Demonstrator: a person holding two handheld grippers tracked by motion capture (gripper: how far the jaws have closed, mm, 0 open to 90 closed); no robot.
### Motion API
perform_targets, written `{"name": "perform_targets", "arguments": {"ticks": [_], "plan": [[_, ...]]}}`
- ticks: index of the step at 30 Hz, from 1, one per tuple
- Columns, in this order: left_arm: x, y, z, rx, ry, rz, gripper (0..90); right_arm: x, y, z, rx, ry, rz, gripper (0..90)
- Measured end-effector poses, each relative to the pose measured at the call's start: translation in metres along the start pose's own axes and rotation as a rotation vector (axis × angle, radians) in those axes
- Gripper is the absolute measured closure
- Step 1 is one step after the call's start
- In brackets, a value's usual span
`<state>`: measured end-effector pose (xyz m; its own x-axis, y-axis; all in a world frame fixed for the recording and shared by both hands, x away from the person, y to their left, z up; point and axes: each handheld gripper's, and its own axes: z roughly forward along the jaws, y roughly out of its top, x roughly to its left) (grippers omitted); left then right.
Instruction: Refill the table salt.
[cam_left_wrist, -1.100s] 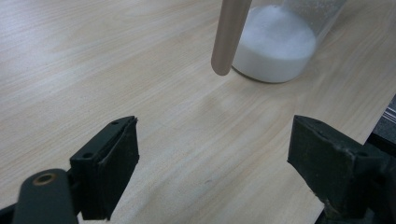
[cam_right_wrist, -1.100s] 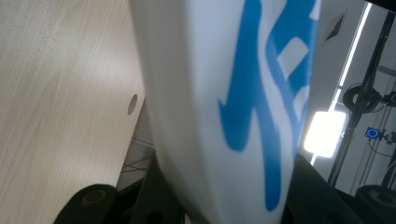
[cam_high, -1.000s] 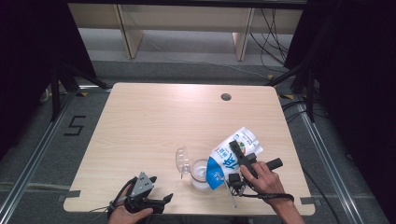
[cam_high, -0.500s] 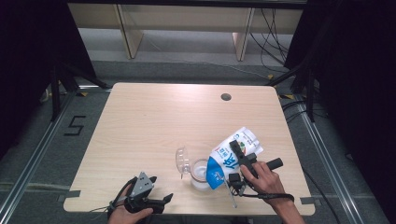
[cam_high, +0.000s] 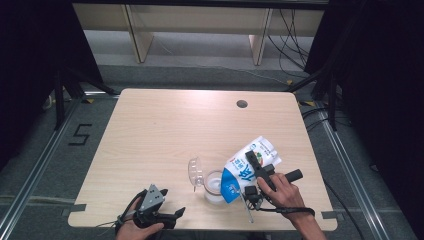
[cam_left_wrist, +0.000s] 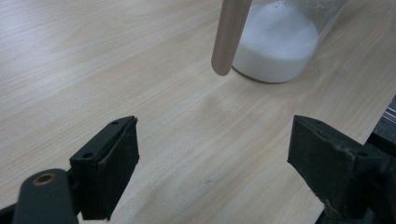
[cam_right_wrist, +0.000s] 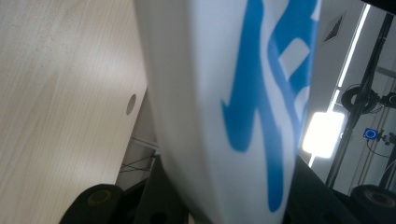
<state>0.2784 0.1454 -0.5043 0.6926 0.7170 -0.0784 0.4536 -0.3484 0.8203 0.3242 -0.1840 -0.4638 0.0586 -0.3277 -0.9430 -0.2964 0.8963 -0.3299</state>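
White-and-blue soft pouch of powder (cam_high: 246, 165) hangs tilted over the near right part of the table, its lower blue corner dipped at the mouth of the jar; the right gripper view shows the pouch's white face and blue print (cam_right_wrist: 243, 107) pressed right between that gripper's black jaws.

Largest of all is the pale wooden table (cam_high: 165, 130), a rectangular top with a small round cable hole (cam_high: 242, 104) near its far edge.

Next in size comes the pouch, clenched across its middle by the right gripper (cam_high: 256, 167), which the person's right hand (cam_high: 282, 192) holds from below.

Just left of the pouch stands the clear round jar (cam_high: 214, 185), upright, with white powder in its bottom (cam_left_wrist: 275, 44). Its clear lid (cam_high: 195, 171) sits beside the jar's far left side, up on edge.

At the table's near left edge rests the left gripper (cam_high: 172, 217), held in the left hand (cam_high: 137, 230) well apart from the jar. Its jaws stand wide and released, with bare tabletop between them.

Smallest is a thin rod (cam_left_wrist: 229, 35) hanging before the jar in the left gripper view.
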Motion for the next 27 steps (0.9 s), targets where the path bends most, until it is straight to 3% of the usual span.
{"name": "perform_targets", "arguments": {"ticks": [3, 4, 12, 14, 17, 19, 20, 22, 23, 25, 27], "plan": [[0.0, 0.0001, -0.0001, 0.002, 0.0, 0.0, 15.8, -0.0001, 0.0001, 0.0, 0.0, -0.001, -0.001, 76.6], [-0.0002, 0.0, 0.0001, -0.001, 0.002, 0.0, 15.8, 0.0014, -0.0002, 0.0005, -0.002, 0.003, 0.019, 76.7], [-0.0004, -0.0003, 0.0006, -0.008, 0.009, -0.002, 15.8, 0.0007, 0.0004, 0.0009, -0.01, 0.0, 0.012, 77.3], [0.0008, 0.0001, -0.0009, 0.011, 0.005, 0.013, 15.8, 0.0008, 0.0004, 0.0006, -0.007, 0.001, 0.02, 77.4], [0.0, 0.0, -0.0003, 0.0, 0.003, 0.002, 15.8, 0.0006, 0.0004, 0.0009, -0.011, 0.0, 0.014, 77.5], [0.0011, 0.0002, -0.0012, 0.013, 0.003, 0.017, 15.8, -0.0017, 0.001, 0.0007, -0.016, -0.007, -0.009, 77.6], [0.0016, 0.0004, -0.0021, 0.024, 0.005, 0.028, 15.8, 0.0006, 0.0006, 0.0008, -0.012, 0.002, 0.019, 77.6], [0.0005, 0.0002, -0.0011, 0.011, 0.006, 0.012, 15.8, 0.0002, 0.0014, 0.0004, -0.008, 0.003, 0.016, 77.7], [0.0014, 0.0004, -0.0019, 0.022, 0.006, 0.025, 15.8, -0.0007, 0.0016, -0.0002, -0.003, 0.005, 0.003, 77.8], [-0.0002, 0.0001, -0.0004, 0.0, 0.006, 0.0, 15.8, 0.0001, 0.0023, -0.0003, -0.001, 0.008, 0.019, 78.0], [0.0007, 0.0002, -0.0012, 0.012, 0.005, 0.014, 15.8, -0.0002, 0.0021, -0.0002, -0.001, 0.009, 0.017, 78.1]]}}
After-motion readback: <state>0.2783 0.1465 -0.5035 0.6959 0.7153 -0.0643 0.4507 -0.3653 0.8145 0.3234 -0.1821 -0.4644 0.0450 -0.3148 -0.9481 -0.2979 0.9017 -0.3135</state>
